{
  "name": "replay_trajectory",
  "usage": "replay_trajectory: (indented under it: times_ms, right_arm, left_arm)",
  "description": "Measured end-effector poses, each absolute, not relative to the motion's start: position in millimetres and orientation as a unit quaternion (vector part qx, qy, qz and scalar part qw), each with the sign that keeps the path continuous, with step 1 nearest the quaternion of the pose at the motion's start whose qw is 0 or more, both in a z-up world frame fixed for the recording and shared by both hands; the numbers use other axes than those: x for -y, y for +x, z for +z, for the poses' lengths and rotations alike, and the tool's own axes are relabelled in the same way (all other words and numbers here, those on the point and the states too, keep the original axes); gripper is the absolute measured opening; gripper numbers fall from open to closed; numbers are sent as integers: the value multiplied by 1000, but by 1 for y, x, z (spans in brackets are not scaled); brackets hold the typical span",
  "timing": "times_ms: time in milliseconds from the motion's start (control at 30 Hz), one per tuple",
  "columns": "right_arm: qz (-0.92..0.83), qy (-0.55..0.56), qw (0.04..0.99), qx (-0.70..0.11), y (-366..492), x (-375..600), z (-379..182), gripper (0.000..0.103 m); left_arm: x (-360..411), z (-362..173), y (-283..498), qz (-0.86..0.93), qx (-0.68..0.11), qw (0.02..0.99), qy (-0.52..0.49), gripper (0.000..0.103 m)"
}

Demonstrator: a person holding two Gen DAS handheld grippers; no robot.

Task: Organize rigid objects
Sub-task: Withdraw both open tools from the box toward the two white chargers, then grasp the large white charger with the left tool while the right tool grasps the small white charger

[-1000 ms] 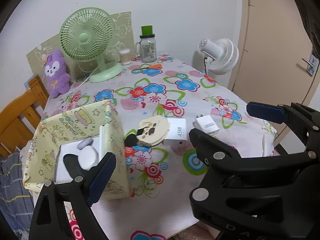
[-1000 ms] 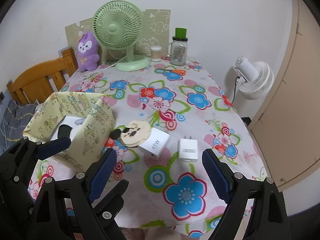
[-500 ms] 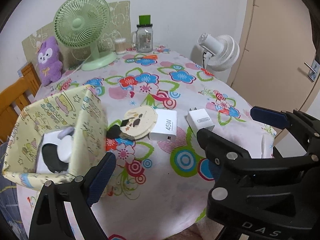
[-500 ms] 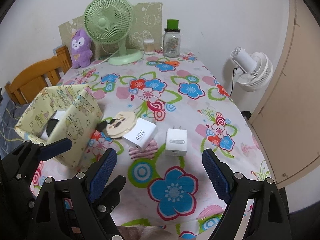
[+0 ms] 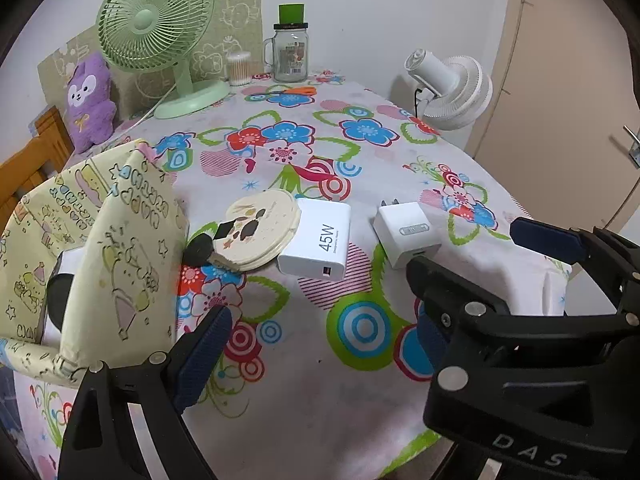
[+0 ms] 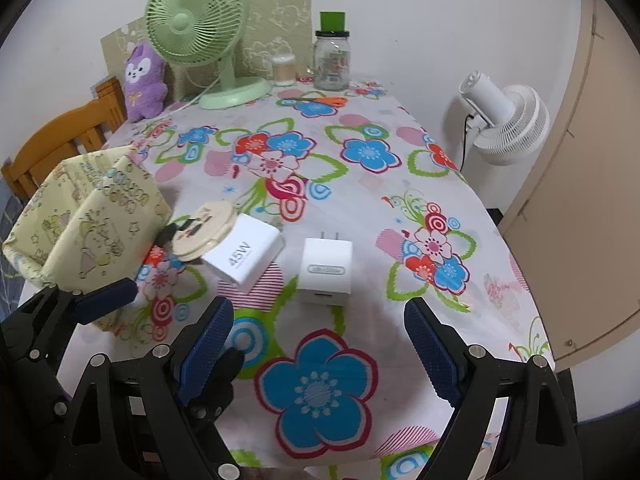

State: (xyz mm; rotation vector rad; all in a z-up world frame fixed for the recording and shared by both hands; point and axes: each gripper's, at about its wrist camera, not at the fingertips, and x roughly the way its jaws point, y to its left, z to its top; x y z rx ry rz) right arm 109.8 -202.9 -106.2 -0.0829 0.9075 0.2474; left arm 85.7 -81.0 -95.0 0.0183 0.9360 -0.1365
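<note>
A white 45W charger lies mid-table beside a round cream case with a black key fob. A smaller white plug charger lies to their right. A yellow patterned fabric box at the left holds white and black items. My left gripper is open and empty above the near table edge. My right gripper is open and empty, just short of the plug charger; it also shows in the left wrist view.
At the table's far end stand a green desk fan, a purple plush, a glass jar with green lid, a cotton swab tub and orange scissors. A white floor fan, a wooden chair and a door surround the table.
Both grippers have moved forward and lower toward the chargers, which now look larger and nearer. The left view has swung right, away from the fabric box. Nothing on the table moved.
</note>
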Motion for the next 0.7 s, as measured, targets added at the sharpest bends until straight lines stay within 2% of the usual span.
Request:
replay_trajectory:
  times_ms: [700]
  right_arm:
    - [112, -34, 881, -459, 150, 201, -140, 87]
  left_arm:
    - [74, -120, 117, -50, -477, 877, 2, 95]
